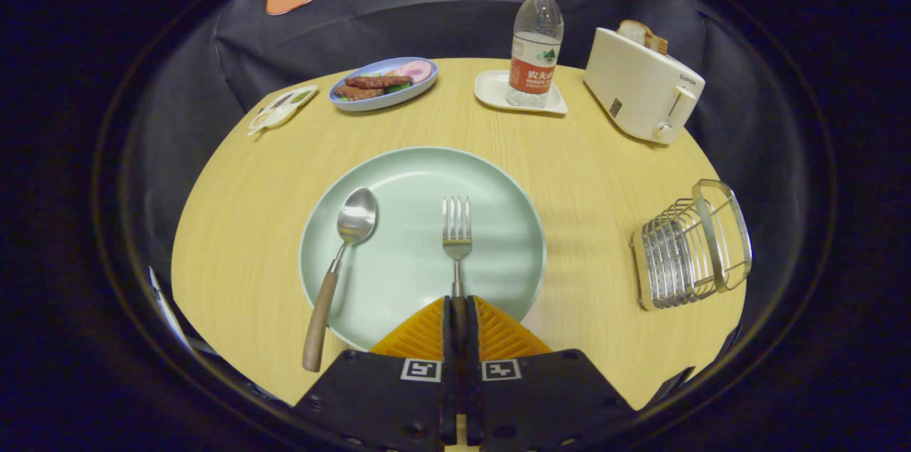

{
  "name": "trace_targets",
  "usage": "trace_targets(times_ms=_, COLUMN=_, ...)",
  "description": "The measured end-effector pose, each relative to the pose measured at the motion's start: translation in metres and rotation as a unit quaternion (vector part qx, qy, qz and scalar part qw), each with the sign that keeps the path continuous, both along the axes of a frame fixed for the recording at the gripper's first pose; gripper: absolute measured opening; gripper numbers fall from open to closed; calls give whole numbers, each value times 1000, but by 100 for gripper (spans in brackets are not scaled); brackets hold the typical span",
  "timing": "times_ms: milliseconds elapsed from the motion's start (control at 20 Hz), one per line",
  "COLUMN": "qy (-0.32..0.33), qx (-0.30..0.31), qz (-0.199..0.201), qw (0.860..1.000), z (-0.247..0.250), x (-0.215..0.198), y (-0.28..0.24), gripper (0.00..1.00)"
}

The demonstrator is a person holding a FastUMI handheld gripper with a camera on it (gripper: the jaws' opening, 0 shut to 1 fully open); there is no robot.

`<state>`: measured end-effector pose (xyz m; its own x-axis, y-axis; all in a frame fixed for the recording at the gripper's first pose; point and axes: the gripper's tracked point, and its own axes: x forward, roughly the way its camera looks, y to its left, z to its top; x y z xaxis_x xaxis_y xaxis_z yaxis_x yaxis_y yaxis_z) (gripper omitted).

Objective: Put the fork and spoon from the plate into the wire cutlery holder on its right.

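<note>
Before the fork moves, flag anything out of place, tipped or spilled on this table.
Nothing is spilled or damaged. The wire cutlery holder looks tipped toward the plate, though the fisheye lens may cause that lean. The spoon overhangs the plate's rim, its wooden handle out over the table. The gripper is shut on the fork handle.

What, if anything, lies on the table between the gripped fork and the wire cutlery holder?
Nothing visible does. The tool is shut on the fork, and bare table separates the plate from the wire cutlery holder.

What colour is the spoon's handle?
Brown, wood-like, on the spoon; clearest in the gripper view. The tool is shut on the fork.
</note>
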<state>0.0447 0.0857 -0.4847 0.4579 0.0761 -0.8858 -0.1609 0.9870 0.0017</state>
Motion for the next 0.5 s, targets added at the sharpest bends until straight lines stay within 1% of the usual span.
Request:
trace_targets(times_ms=200, qy=-8, qx=19, qz=13, qw=1000, z=21, x=-1, y=-2, gripper=6)
trace_targets(times_ms=500, qy=-16, qx=45, qz=23, qw=999, z=73, x=-12, y=-20, gripper=6)
